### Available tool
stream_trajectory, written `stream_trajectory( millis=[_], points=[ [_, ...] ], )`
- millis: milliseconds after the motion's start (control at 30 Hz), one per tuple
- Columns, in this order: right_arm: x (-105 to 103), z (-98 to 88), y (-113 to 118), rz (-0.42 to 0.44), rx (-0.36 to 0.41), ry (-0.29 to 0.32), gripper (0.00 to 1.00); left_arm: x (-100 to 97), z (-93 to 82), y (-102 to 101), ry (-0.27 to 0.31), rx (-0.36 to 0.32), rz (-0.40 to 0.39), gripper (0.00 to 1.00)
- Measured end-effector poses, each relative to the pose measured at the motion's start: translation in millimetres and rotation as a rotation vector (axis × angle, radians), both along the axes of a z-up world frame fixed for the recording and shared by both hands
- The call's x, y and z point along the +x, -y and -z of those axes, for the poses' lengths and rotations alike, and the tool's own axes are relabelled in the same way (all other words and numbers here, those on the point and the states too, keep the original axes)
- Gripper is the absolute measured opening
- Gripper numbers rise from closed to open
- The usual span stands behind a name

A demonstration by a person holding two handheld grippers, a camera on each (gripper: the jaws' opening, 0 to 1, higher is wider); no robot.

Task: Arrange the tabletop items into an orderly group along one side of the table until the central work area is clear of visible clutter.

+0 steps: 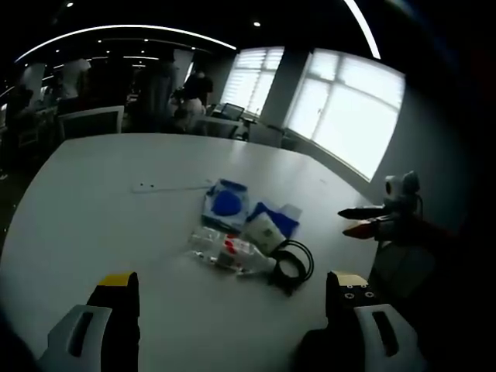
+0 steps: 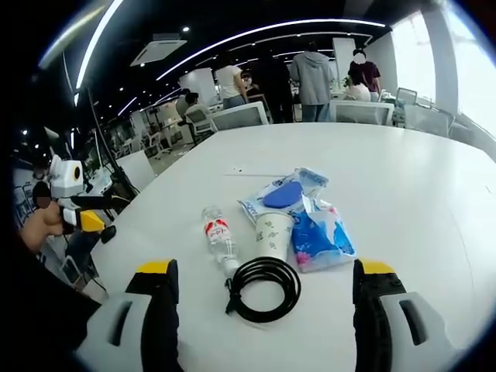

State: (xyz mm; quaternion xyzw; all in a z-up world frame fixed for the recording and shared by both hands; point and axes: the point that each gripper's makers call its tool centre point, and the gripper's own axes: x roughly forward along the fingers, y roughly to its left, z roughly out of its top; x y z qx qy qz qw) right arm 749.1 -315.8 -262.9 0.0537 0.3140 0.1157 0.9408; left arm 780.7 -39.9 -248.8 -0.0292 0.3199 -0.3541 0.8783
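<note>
Near the middle of the smooth white table (image 2: 434, 194) sits the clutter: a clear plastic bottle with a red label (image 2: 218, 236) lying on its side, a pale paper cup (image 2: 273, 232) tipped over, a glossy black coiled cable (image 2: 266, 288), and two crinkled blue-and-white plastic packets (image 2: 310, 217). Both the left gripper (image 1: 232, 310) and the right gripper (image 2: 263, 302) stand wide apart and empty, short of the pile. Judging by shape, the round bottle could roll off when nudged, the light cup could crush under a firm pinch, and the springy cable could uncoil or drag neighbours along.
</note>
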Motion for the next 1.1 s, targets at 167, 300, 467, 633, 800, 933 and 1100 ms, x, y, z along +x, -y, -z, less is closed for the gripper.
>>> stream_trajectory(
  millis=[167, 300, 467, 633, 800, 933, 1100],
  points=[
    [-0.3, 0.9, 0.2, 0.001, -0.001, -0.003, 0.90, 0.4, 0.2, 0.4, 0.001, -0.003, 0.001, 0.99],
    [-0.4, 2.3, 0.3, 0.001, -0.004, -0.007, 0.89, -0.1, 0.2, 1.5, 0.000, -0.006, 0.003, 0.99],
    [0.2, 5.6, -0.6, -0.002, -0.010, -0.011, 0.89, -0.2, 0.3, 1.8, 0.000, -0.007, 0.005, 0.99],
    [4.9, 8.4, -3.5, -0.020, -0.043, -0.008, 0.88, 0.0, -0.5, 3.0, 0.003, -0.011, 0.010, 0.99],
    [7.5, 9.7, -6.5, -0.031, -0.050, -0.011, 0.86, -0.2, -0.8, 3.3, 0.005, -0.010, 0.011, 0.99],
    [10.3, 10.1, -9.6, -0.042, -0.051, -0.010, 0.85, 0.4, -0.6, 2.3, 0.007, -0.011, 0.008, 0.99],
    [13.0, 15.0, -17.3, -0.074, -0.042, -0.023, 0.77, 0.4, -0.9, 2.6, 0.007, -0.009, 0.009, 0.99]
  ],
)
